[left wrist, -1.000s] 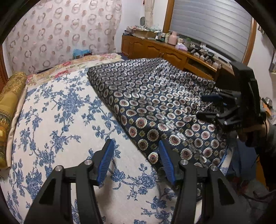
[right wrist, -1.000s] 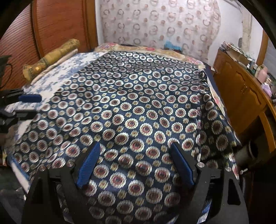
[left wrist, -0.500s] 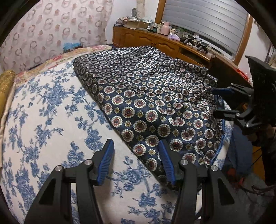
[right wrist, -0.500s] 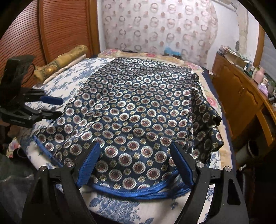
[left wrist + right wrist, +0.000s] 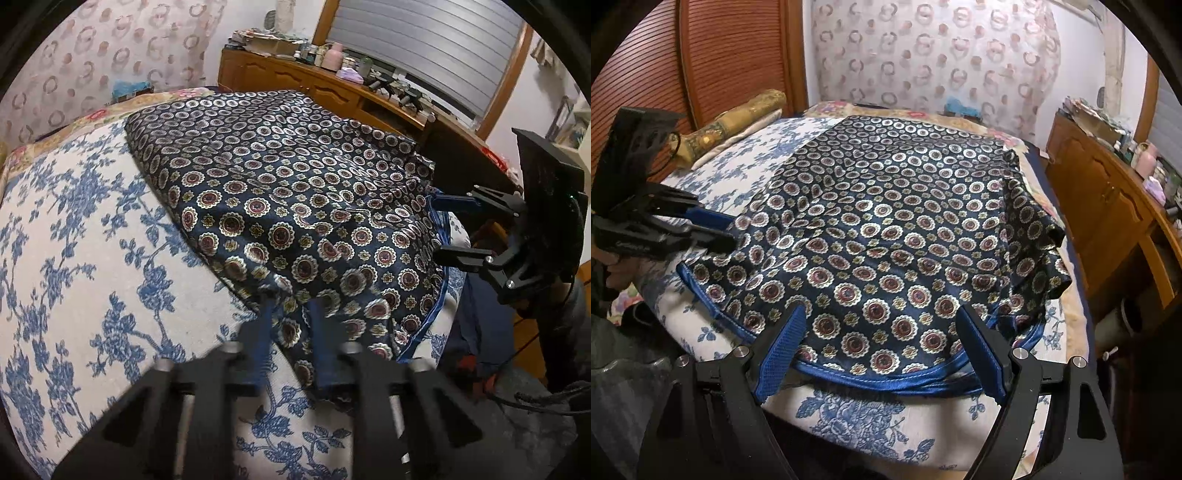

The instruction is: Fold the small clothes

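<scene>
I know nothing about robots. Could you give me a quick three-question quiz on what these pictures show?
1. True or false: the right gripper has its jaws shut.
2. What does the dark patterned cloth lie on? A) a wooden floor B) a blue-flowered bed cover C) a metal tray
3. What colour is the trim along the cloth's near edge?

Key: 1 false, the jaws stand wide open above the cloth's edge. 2 B. 3 blue.
</scene>
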`<state>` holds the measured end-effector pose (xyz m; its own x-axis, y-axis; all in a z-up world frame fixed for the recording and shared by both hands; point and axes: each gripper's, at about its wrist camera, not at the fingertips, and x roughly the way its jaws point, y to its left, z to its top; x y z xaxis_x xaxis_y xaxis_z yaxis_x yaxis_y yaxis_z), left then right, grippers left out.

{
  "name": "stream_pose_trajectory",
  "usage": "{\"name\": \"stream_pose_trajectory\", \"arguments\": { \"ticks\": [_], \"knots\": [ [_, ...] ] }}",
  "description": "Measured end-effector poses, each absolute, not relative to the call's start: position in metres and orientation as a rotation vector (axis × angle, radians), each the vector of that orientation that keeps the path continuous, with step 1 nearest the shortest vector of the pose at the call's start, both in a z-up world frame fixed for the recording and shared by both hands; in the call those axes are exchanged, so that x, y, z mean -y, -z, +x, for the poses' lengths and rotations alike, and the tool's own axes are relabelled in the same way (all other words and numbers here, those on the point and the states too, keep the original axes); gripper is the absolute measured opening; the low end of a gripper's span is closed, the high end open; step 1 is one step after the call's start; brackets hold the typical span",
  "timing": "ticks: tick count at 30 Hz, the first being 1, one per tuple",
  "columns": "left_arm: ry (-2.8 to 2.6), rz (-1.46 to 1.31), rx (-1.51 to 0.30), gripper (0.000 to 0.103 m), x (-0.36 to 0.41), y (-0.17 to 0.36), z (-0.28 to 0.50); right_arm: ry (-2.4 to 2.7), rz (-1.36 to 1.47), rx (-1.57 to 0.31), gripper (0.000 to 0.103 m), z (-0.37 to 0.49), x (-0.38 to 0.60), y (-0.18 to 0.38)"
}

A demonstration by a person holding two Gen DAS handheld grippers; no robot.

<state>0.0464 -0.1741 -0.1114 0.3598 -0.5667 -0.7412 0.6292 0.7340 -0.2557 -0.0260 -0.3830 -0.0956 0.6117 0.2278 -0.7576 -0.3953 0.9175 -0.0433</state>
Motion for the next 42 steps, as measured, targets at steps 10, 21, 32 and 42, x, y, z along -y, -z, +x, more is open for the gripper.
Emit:
{"name": "stream_pose_trajectory", "arguments": {
  "ticks": [10, 21, 32, 42],
  "knots": [
    [0.751, 0.018, -0.763, 0.001, 0.171, 0.064, 0.058, -0.423, -0.219, -0.836, 0.085, -0.038, 0.371, 0.089],
    [0.721, -0.034, -0.718, 0.001, 0.172, 0.052, 0.084, -0.396, -0.254, -0.877, 0.085, -0.031, 0.372, 0.105],
    [0.691, -0.046, -0.707, 0.001, 0.164, 0.051, 0.086, -0.33, -0.251, -0.817, 0.006, -0.002, 0.392, 0.099],
    [0.636, -0.055, -0.695, 0.001, 0.151, 0.042, 0.094, -0.354, -0.179, -0.652, 0.003, 0.023, 0.39, 0.049]
  ]
}}
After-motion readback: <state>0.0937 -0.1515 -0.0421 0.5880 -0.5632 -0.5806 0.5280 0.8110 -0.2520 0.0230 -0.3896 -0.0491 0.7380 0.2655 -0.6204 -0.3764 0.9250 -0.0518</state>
